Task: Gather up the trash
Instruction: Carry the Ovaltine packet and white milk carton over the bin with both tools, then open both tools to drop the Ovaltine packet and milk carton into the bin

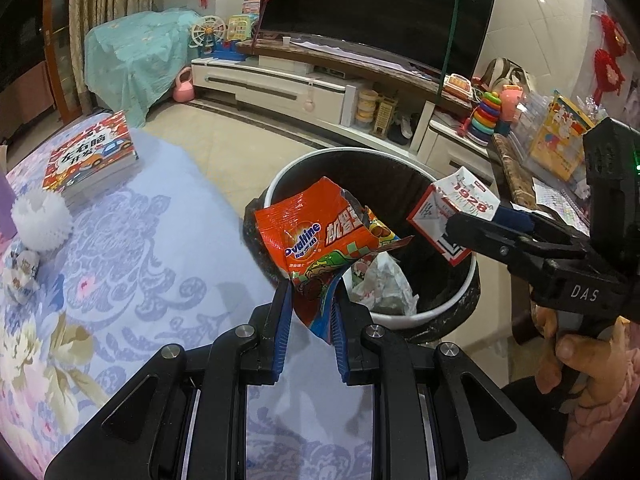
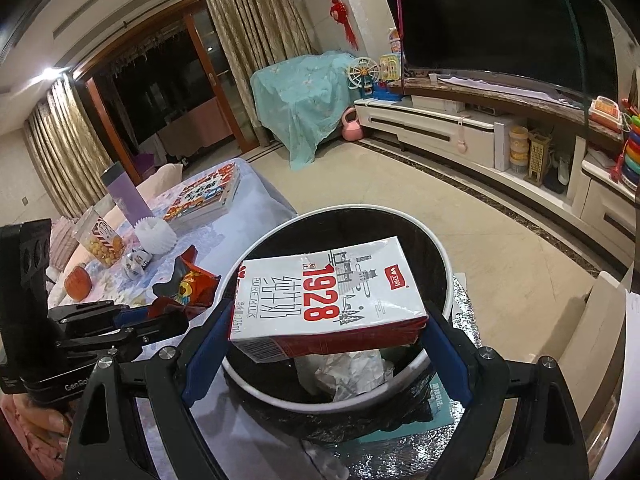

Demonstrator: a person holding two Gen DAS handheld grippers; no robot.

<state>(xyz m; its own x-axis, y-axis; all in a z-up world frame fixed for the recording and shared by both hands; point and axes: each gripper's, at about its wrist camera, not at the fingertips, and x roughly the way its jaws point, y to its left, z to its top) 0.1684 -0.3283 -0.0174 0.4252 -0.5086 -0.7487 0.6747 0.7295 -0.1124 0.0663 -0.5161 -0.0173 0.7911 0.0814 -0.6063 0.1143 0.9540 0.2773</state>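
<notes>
The left tongs (image 1: 310, 304) pinch the lower corner of a crinkly orange foil Ovaltine snack wrapper (image 1: 320, 240), light, limp and probably slippery, over the rim of the black-lined round trash bin (image 1: 400, 318). The right tongs (image 2: 326, 332) clamp a white-and-red 1928 milk carton (image 2: 332, 292) by its two ends above the bin; it looks stiff yet crushable, likely empty.

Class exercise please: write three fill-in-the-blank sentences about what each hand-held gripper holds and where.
The left hand-held gripper grips an orange ____ wrapper.
The right hand-held gripper clamps a milk carton printed with the number ____.
Both items hang above the black-lined trash ____.

Missing words: Ovaltine; 1928; bin
</notes>
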